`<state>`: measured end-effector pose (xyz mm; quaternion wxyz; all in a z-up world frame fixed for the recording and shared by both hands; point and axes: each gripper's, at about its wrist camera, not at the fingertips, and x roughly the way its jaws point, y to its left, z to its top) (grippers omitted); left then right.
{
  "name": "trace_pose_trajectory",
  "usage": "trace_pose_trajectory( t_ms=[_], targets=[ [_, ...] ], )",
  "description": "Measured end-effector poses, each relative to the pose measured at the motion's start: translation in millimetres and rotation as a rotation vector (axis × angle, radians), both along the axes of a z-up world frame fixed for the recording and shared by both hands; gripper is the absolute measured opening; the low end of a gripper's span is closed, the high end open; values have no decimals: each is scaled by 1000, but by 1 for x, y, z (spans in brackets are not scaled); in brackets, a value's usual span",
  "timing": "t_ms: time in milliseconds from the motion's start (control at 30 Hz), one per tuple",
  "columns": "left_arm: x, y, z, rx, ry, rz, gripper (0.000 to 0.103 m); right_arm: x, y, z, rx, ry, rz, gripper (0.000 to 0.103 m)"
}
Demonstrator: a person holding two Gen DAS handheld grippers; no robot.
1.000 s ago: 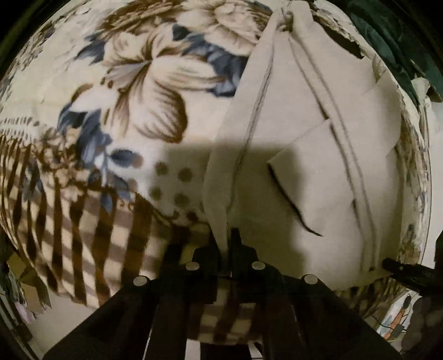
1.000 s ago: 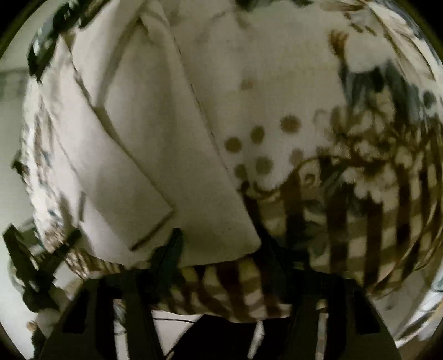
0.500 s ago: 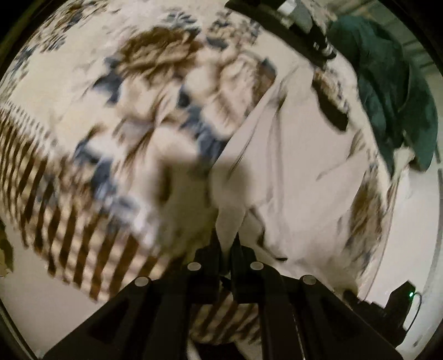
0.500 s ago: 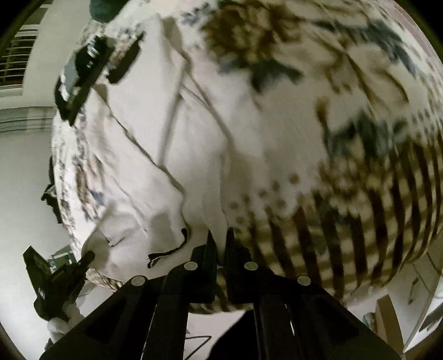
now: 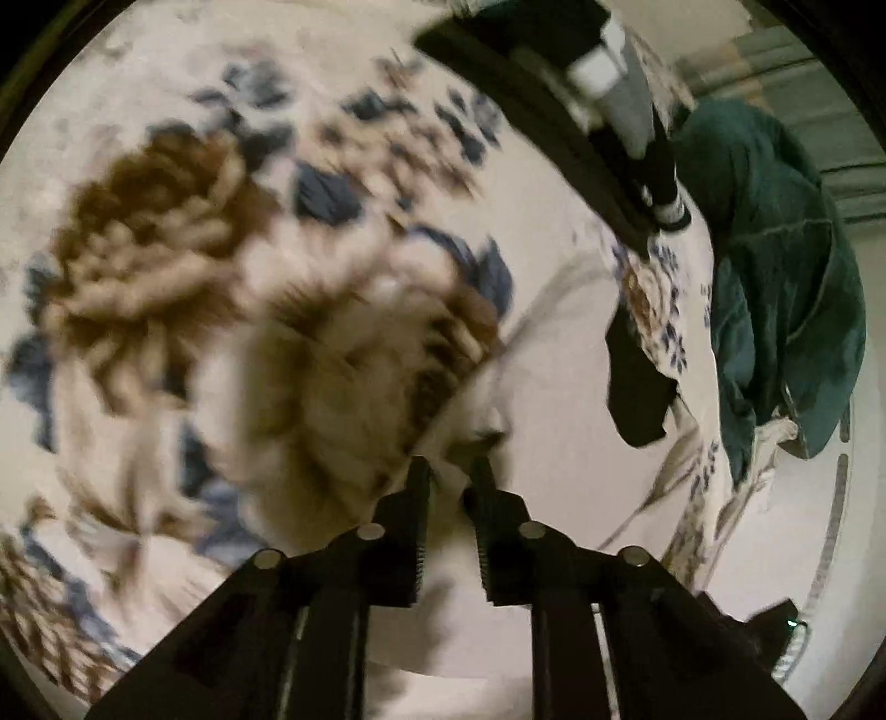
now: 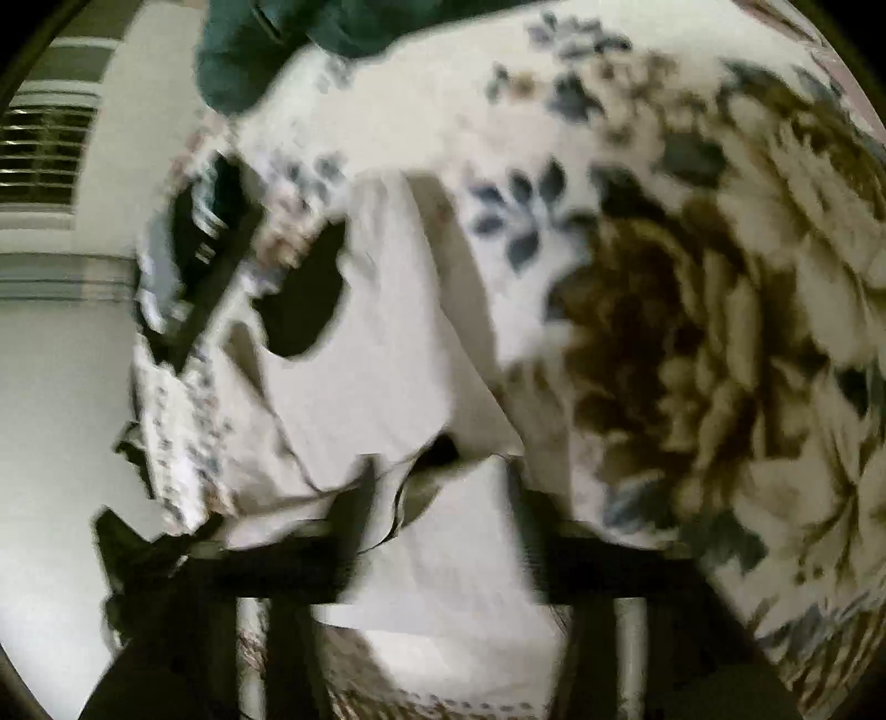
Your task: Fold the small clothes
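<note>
Left tool: jaws slightly apart, cream cotton garment between them. Right tool: jaws wide apart over the garment. Garment lies on floral fleece blanket.

Motion blur smears most of the cream floral blanket with brown and blue blooms in the left wrist view, so its flowers at centre left lose their outlines. The cream cotton garment at lower centre is partly covered by the left hand-held gripper, and whether the fingers pinch it cannot be told. The dark green crumpled cloth is cut by the right edge.

In the right wrist view the right hand-held gripper is a dark smear at the bottom; the garment drapes over it, hiding its tips. The green cloth runs off the top edge.
</note>
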<state>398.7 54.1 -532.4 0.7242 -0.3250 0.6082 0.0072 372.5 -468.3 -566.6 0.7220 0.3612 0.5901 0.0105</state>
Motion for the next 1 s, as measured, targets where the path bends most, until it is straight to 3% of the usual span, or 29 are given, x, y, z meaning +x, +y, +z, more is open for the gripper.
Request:
trace_pose_trajectory(
  t_ms=[100,233,433,467,500,533,600,733,767,800,833,867,900,1000],
  targets=[
    [-15,7,4,96,-11,-54,14,-12,1,6,-98,6,49,59],
    [-15,-7,-16,162,28,-166,15,-19,9,-15,-150,90,93,59],
    [17,-37,-57,212,47,-284,14,3,24,-44,-130,59,63,57],
    [22,-41,-59,219,26,-292,13,6,27,-47,-127,38,52,42],
    [26,-44,-59,228,-1,-297,11,8,28,-50,-141,28,44,9],
    [30,-44,-61,245,-15,-294,11,9,29,-53,-165,39,33,3],
    [35,-41,-66,242,7,-294,11,10,25,-60,-202,59,-5,3],
    [49,-35,-44,239,18,-305,14,17,26,-65,-179,122,39,6],
    [54,-36,-35,242,7,-316,16,23,27,-61,-190,134,61,20],
    [63,-39,-24,262,-13,-329,30,30,25,-55,-202,137,73,42],
    [70,-40,-18,270,-33,-341,42,36,25,-48,-204,120,70,52],
    [79,-43,-12,265,-55,-349,62,47,23,-38,-201,91,62,58],
    [89,-46,-8,258,-78,-354,67,58,22,-32,-204,75,61,58],
    [128,-62,-7,272,-94,-384,67,108,20,-23,-215,39,76,58]
  ],
)
